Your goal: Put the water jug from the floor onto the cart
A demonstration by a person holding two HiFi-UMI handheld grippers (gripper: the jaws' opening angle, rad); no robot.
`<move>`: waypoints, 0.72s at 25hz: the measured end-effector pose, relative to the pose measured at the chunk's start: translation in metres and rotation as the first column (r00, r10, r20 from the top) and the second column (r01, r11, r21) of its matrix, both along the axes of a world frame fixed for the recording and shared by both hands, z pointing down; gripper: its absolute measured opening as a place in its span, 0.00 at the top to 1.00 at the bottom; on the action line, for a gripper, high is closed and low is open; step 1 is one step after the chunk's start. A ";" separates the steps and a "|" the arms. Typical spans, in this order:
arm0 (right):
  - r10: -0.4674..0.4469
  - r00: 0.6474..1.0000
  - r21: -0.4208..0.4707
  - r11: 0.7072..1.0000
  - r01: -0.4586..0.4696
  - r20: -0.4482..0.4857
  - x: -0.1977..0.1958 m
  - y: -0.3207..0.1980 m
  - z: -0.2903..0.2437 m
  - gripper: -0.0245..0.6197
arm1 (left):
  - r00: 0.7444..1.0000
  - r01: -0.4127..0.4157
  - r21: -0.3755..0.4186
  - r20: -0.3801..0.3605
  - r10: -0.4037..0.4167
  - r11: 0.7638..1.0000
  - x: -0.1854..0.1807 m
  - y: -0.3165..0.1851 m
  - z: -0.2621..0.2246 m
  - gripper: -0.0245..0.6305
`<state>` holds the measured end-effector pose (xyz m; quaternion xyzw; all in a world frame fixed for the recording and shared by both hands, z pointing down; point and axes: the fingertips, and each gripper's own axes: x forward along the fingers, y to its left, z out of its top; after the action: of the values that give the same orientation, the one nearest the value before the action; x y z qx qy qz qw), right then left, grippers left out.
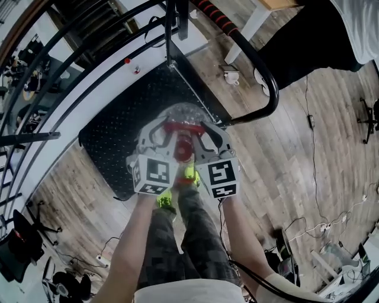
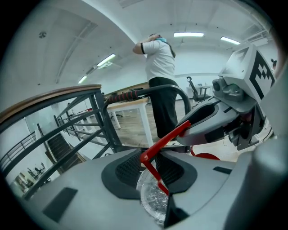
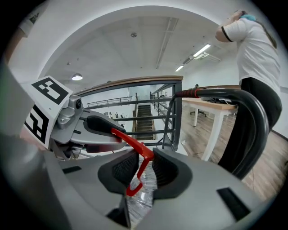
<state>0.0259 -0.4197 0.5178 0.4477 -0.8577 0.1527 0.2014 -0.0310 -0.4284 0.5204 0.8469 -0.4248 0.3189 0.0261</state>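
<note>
I have both grippers on the water jug (image 1: 180,113), one to each side of it. My left gripper (image 2: 153,170) is closed on the red handle (image 2: 156,152). The thin red strap runs between its dark pads, and the clear ribbed plastic of the jug shows just below them. My right gripper (image 3: 139,168) pinches the same handle from the other end, where the strap bends down between its pads with crinkled clear plastic behind it. Each gripper view shows the other gripper clamped on the far end of the strap.

From my head view the jug sits between the two marker cubes, over the near edge of the cart's black deck (image 1: 112,133). Its red cap (image 1: 183,151) points back toward me. I cannot tell whether its base touches the deck. My yellow-green shoes (image 1: 165,200) stand on the wooden floor (image 1: 296,171), just short of that edge.

The cart's black push bar (image 1: 267,80) curves round on the right side, with a red-and-black grip (image 1: 217,16) higher up. A dark metal railing (image 1: 56,65) runs along the left. Beyond the cart a person in a white top (image 2: 159,60) stands beside a white-legged counter (image 2: 130,105).
</note>
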 end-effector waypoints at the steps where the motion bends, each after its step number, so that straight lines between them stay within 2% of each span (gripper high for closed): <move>1: -0.007 1.000 -0.001 1.000 0.007 -0.003 0.000 -0.002 0.001 0.81 | 1.000 0.007 -0.002 -0.002 -0.007 1.000 0.000 -0.002 0.002 0.81; 10: -0.014 0.999 -0.002 1.000 0.014 -0.030 -0.006 -0.017 0.016 0.81 | 0.999 0.023 -0.014 -0.025 -0.023 1.000 -0.006 -0.015 0.018 0.81; 18: 0.004 1.000 0.007 1.000 -0.004 -0.027 -0.009 -0.031 0.021 0.81 | 0.999 -0.008 -0.012 -0.042 0.007 1.000 -0.009 -0.030 0.024 0.81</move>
<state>0.0169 -0.4507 0.5391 0.4523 -0.8545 0.1443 0.2110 -0.0397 -0.4582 0.5446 0.8547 -0.4190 0.3040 0.0391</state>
